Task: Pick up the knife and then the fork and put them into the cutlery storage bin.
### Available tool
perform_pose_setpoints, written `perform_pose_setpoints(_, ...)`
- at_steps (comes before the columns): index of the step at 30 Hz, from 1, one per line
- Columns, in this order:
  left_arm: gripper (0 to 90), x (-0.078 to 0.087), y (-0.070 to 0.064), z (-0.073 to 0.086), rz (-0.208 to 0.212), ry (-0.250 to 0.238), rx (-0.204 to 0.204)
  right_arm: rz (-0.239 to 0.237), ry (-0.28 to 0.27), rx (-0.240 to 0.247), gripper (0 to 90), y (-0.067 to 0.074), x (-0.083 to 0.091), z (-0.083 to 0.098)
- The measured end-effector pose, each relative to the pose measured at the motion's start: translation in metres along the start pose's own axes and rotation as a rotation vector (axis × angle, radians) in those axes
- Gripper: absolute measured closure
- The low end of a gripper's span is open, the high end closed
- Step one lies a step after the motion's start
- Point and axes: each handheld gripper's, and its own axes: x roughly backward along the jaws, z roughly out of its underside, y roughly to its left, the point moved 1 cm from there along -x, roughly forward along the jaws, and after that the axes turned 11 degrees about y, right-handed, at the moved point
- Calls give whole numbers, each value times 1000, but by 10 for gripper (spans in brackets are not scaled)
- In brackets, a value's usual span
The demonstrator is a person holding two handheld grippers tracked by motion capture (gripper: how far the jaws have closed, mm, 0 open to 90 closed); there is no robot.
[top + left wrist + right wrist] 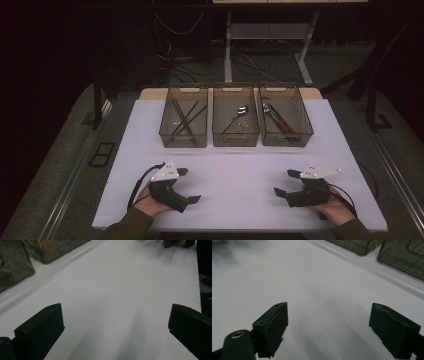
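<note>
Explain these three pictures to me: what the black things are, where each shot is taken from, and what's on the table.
No robot here: a person holds a two-jaw tool in each hand, the left gripper and the right gripper. Both are open and hold nothing. The high view looks down from above the person's side. The other two come from cameras riding on each gripper, looking along its black jaws. On the white table stand three clear bins: the left bin with chopsticks, the middle bin with a spoon, the right bin with more utensils.
</note>
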Motion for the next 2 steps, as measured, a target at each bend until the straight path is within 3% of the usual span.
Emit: perform_pose_setpoints(2, 0, 0, 0, 0, 1, 1, 1, 3, 0, 2, 157, 0, 0, 0)
